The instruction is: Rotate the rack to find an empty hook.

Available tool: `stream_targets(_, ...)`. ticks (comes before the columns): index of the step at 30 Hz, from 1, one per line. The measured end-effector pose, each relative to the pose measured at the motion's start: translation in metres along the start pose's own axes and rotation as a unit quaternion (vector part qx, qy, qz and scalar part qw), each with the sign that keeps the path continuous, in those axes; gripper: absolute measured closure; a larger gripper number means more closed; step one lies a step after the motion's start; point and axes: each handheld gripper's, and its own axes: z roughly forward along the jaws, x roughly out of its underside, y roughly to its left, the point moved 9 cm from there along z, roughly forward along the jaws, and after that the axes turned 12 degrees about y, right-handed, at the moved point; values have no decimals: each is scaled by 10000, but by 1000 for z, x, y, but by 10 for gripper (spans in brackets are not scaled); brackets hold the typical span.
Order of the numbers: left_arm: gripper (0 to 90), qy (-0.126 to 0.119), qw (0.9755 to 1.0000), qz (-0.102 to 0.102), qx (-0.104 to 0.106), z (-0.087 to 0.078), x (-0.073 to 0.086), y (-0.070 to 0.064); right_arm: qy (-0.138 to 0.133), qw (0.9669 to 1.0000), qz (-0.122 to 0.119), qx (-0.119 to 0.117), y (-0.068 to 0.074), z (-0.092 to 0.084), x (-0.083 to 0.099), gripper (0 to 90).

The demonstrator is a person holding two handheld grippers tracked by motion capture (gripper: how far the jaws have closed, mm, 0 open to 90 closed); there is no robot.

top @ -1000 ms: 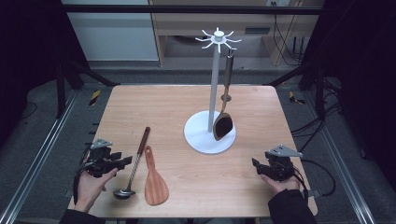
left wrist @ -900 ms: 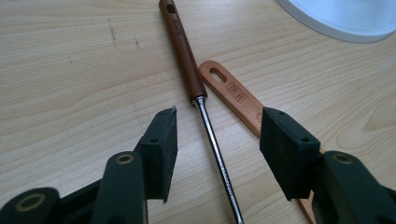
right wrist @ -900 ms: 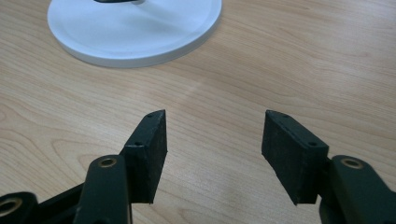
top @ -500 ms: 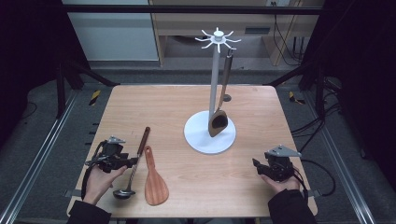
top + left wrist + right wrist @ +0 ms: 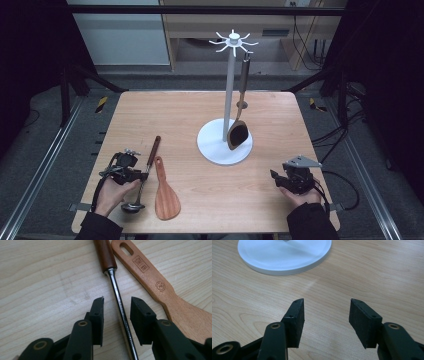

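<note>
One dark spatula (image 5: 238, 133) already hung from a hook on the white rack (image 5: 225, 145) in the middle of the table (image 5: 200, 107), so that part of the job looked done. Two things still lay flat near the front left of the table: a ladle (image 5: 142, 175) with a brown handle and a shiny metal stem, and a wooden rice paddle (image 5: 165, 192) just beside it. The left gripper (image 5: 116, 308) was down low over the ladle, and its jaws had just been closing, with the metal stem between them but not squeezed yet. The right gripper (image 5: 325, 312) rested near the front right of the table with its jaws apart and nothing between them. So picking up the ladle had only begun, and hanging it and the paddle was probably left to do.
</note>
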Motion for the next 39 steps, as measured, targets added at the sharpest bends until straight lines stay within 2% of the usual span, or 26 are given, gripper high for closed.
stream_targets(3, 670, 183, 9998, -7, -40, 5, 2, 0, 9, 10000, -4, -8, 1, 0, 0, 467)
stream_targets(6, 712, 208, 9997, -114, 100, 6, 2, -1, 8, 10000, -47, -8, 0, 0, 0, 469)
stream_targets(13, 790, 270, 9991, -314, 108, 6, 2, -2, 37, 10000, -4, -50, 2, 0, -1, 473)
stream_targets(19, 835, 298, 9978, -587, -44, 6, 2, 5, 32, 10000, -32, -18, 1, 0, -1, 474)
stream_targets(20, 845, 301, 9979, -552, -134, 5, 3, 8, 41, 10000, -3, -56, 2, -1, -1, 474)
stream_targets(21, 845, 289, 9976, -601, -168, 5, 3, 10, 45, 10000, -7, -55, 2, -1, -1, 474)
stream_targets(23, 846, 308, 9973, -653, -159, 4, 4, 14, 37, 10000, -32, -24, 2, 0, -1, 474)
stream_targets(26, 846, 305, 9978, -573, -129, 4, 5, 16, 51, 10000, -22, -41, 2, 0, -1, 475)
stream_targets(30, 845, 373, 9981, -418, -261, 3, 7, 18, 35, 10000, -40, -25, 2, 0, -1, 475)
stream_targets(33, 839, 367, 9984, -327, -287, 3, 7, 20, 45, 10000, -50, -25, 2, 0, -1, 474)
stream_targets(36, 754, 398, 9983, -145, -390, 2, 7, 20, 52, 10000, -34, -35, 2, 0, -1, 474)
stream_targets(39, 725, 358, 9984, 29, -446, -2, 4, 20, 34, 10000, -41, -51, 2, 0, -1, 474)
